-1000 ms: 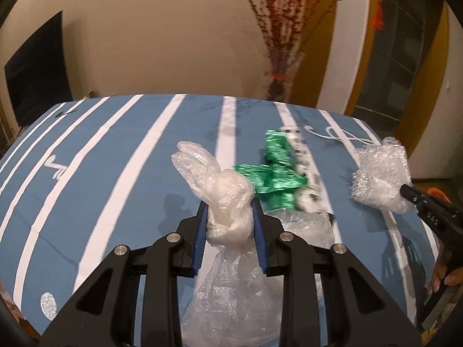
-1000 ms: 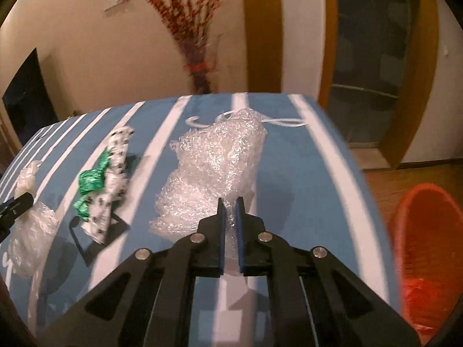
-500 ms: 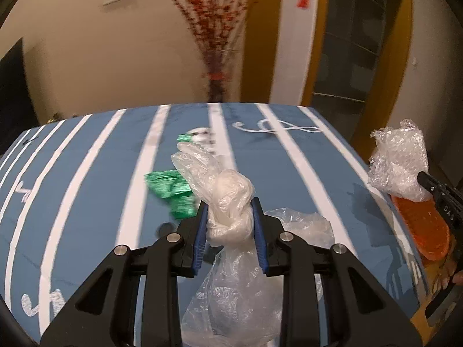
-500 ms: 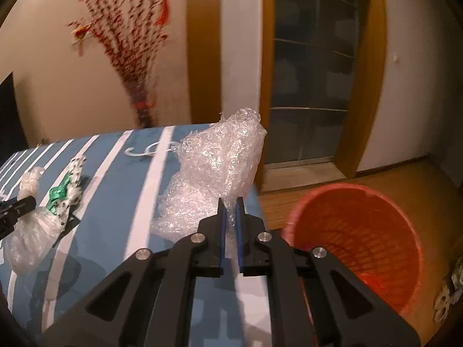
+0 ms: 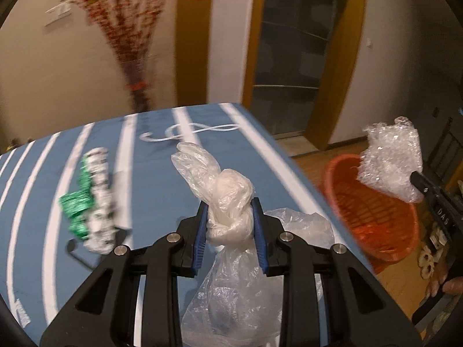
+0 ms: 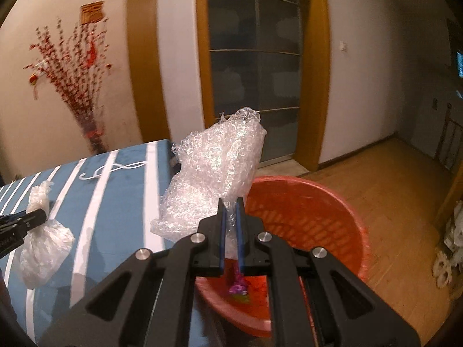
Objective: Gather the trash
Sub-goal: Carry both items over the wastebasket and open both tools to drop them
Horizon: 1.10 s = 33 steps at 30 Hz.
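My left gripper (image 5: 230,218) is shut on the knot of a clear plastic bag (image 5: 231,202), which hangs below the fingers over the blue striped table (image 5: 162,179). The bag also shows in the right wrist view (image 6: 43,240). My right gripper (image 6: 230,211) is shut on a wad of bubble wrap (image 6: 214,173) and holds it above the near rim of the orange basket (image 6: 318,214). In the left wrist view the bubble wrap (image 5: 390,159) hangs over the basket (image 5: 373,211). A green and white wrapper (image 5: 89,196) lies on the table to the left.
The basket stands on the wooden floor (image 6: 399,190) just past the table's right edge and holds a few scraps. A vase of red branches (image 6: 92,133) stands behind the table. A glass door (image 6: 254,86) is beyond. White items (image 6: 451,248) lie on the floor at far right.
Both grippers have swung right with their loads. The bubble wrap has gone from over the table to above the basket. The bag has moved toward the table's right edge.
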Each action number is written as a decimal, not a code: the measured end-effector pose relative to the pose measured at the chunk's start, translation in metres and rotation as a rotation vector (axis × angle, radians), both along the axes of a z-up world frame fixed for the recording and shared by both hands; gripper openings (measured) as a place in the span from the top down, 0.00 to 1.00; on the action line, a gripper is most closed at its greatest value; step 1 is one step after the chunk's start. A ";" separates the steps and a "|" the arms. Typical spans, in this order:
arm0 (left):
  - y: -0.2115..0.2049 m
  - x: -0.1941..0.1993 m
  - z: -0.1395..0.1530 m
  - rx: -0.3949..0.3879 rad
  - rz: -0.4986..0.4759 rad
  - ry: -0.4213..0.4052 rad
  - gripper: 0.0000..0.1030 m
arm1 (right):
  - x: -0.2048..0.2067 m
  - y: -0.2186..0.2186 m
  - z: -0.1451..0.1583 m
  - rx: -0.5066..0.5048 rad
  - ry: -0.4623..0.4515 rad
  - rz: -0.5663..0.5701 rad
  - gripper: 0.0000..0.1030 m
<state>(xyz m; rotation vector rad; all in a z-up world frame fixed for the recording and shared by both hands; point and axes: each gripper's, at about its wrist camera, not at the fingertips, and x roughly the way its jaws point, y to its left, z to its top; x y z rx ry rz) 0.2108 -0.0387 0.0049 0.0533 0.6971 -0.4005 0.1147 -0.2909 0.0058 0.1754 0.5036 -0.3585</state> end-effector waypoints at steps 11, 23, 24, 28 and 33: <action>-0.097 0.004 0.001 -0.044 -0.172 -0.002 0.72 | -0.018 -0.045 -0.018 0.019 0.005 -0.093 0.92; -0.163 0.011 -0.016 -0.034 -0.280 0.032 0.72 | -0.023 -0.079 -0.037 0.060 0.013 -0.139 0.92; -0.167 0.012 -0.019 -0.031 -0.286 0.035 0.72 | -0.022 -0.081 -0.037 0.064 0.013 -0.142 0.92; -0.180 0.013 -0.024 -0.025 -0.308 0.047 0.72 | -0.021 -0.090 -0.041 0.077 0.015 -0.151 0.92; -0.193 0.015 -0.031 -0.016 -0.336 0.055 0.72 | -0.019 -0.101 -0.047 0.101 0.016 -0.155 0.92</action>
